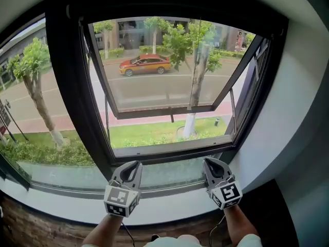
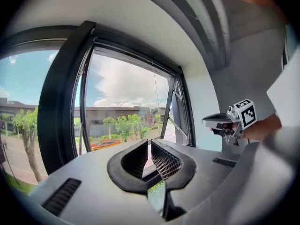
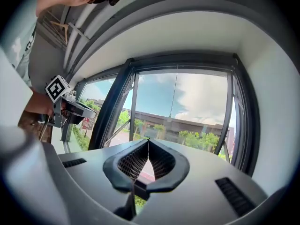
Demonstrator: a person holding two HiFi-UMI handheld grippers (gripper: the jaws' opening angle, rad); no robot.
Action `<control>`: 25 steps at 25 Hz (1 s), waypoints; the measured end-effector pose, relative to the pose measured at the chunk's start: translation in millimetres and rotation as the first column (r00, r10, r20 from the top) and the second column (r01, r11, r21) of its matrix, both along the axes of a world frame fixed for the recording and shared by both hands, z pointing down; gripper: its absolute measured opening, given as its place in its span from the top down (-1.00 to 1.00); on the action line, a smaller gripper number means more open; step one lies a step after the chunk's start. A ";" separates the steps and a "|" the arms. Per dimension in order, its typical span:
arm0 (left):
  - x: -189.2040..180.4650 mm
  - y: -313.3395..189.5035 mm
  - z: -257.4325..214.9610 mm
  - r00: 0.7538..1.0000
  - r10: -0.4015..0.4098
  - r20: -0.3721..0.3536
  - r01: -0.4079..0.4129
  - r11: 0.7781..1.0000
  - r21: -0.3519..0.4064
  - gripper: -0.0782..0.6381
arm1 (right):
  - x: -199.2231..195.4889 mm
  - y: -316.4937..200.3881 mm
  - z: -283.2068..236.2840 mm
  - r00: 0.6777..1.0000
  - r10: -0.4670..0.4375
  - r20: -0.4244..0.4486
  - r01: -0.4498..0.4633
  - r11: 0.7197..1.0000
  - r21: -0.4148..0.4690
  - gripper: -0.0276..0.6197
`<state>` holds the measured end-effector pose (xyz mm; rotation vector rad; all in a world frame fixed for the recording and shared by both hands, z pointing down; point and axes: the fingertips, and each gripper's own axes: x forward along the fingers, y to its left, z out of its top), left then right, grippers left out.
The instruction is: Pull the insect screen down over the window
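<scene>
Insect screen isn't down; its thin cord (image 1: 193, 60) hangs at twelve o'clock. Left gripper (image 1: 132, 168) and right gripper (image 1: 211, 164), shut and empty, could miss it.

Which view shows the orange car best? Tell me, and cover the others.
Head view: the orange car shows whole, side-on and clearest. Left gripper view shows it tiny and low, beside the jaws. Right gripper view shows no car.
</scene>
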<state>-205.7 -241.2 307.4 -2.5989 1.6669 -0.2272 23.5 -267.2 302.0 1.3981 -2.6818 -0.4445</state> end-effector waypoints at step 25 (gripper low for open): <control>-32.8 -169.8 -366.4 0.553 -0.511 0.658 0.155 0.839 0.522 -0.28 | 65.8 -186.2 -366.6 0.796 0.452 -0.402 -0.056 0.717 0.694 0.33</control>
